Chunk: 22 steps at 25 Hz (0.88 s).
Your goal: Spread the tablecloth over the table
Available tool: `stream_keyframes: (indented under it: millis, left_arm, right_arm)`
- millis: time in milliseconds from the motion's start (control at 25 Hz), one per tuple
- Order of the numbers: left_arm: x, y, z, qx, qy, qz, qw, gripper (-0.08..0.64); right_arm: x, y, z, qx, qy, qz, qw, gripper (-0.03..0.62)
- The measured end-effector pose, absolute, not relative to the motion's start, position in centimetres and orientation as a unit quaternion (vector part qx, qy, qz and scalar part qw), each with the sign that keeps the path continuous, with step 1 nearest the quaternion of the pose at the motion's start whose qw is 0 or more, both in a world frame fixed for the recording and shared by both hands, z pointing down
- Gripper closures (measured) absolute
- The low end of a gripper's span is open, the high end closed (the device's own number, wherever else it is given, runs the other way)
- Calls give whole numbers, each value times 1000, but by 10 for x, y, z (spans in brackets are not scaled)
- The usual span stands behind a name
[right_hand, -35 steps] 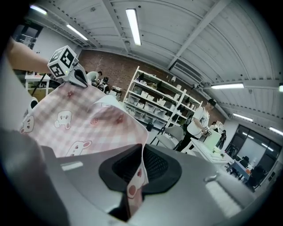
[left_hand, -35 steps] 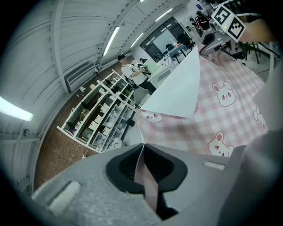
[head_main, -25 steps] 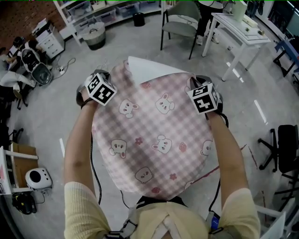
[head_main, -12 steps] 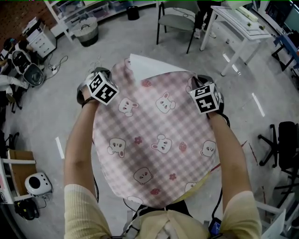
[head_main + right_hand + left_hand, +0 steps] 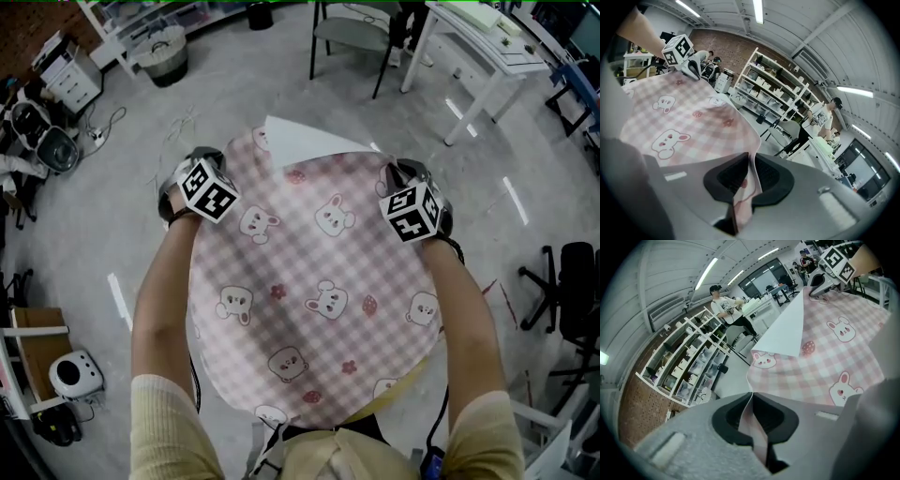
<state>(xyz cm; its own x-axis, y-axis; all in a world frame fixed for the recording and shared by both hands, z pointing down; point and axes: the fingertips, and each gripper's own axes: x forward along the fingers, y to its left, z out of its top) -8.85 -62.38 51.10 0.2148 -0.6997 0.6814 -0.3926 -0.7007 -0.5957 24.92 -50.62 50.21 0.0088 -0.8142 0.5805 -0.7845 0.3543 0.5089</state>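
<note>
Grey floor lies all round me, with white shelving at the far left and a chair further right. The pink checked tablecloth, printed with bunnies and bears, is stretched out in front of me, its far corner folded back white. Both my arms reach forward along its sides. My left hand-held gripper is clamped on the far left edge. My right hand-held gripper pinches the far right edge, its jaws just now easing apart with the cloth between them.

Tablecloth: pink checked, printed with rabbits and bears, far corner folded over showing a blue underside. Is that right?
No: the head view shows the folded corner's underside white, not blue. The tablecloth is indeed pink checked, printed with rabbits and bears.
</note>
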Motion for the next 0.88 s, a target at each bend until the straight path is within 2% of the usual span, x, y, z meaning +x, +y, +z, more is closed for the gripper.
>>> stream_keyframes:
  millis: [600,720,880]
  left_arm:
    - [-92,-633,556,-766,344,-525,138,518]
    - [-92,-634,558,-758,350,-528,157,490]
    - [-98,-638,558,-751,375,-519,162,457]
  right_arm:
    - [273,-518,540,597,-684,30,418,503]
    - [282,-515,541,611,-677,40,409,522]
    - [285,-507,542,609,-680,50,405,451]
